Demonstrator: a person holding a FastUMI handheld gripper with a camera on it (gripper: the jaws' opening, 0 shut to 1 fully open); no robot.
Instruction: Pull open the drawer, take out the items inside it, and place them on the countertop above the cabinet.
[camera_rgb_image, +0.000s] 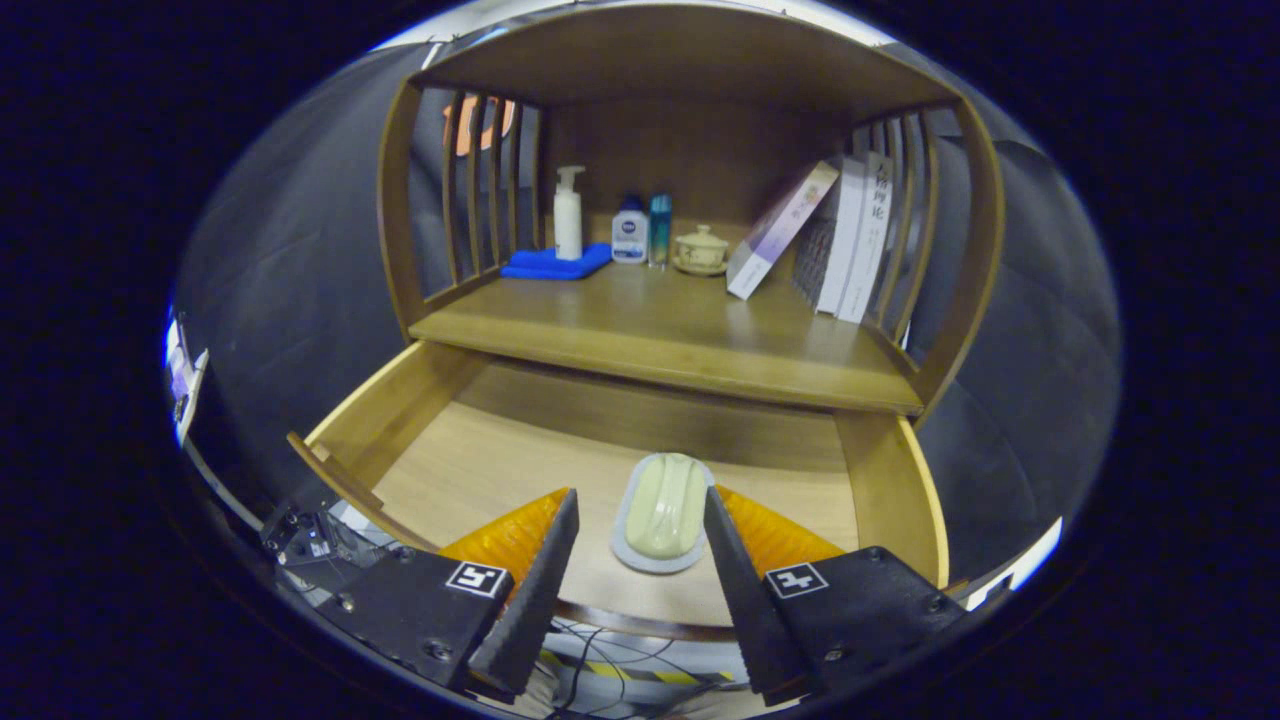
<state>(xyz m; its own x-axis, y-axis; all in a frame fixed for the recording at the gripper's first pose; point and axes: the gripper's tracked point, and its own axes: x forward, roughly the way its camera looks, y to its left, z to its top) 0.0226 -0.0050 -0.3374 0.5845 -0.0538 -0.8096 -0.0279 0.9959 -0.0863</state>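
Wooden drawer (420, 420) stands open; spread, empty fingers (640, 510) flank the soap dish (662, 512).

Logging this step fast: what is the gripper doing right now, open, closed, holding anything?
Gripper: open, holding nothing; its fingers stand apart on either side of the soap dish in the pulled-out drawer, not pressing on it.

On the spine of a white book (872, 235), at the upper right among the books standing on the worktop, there are dark Chinese characters; the lowest two look like 理论, the ones above are too blurred. The small bottle (629, 232) at upper centre has a label, but it is too small to read. Each gripper finger carries a square black-and-white marker (476, 578), a pattern without words.
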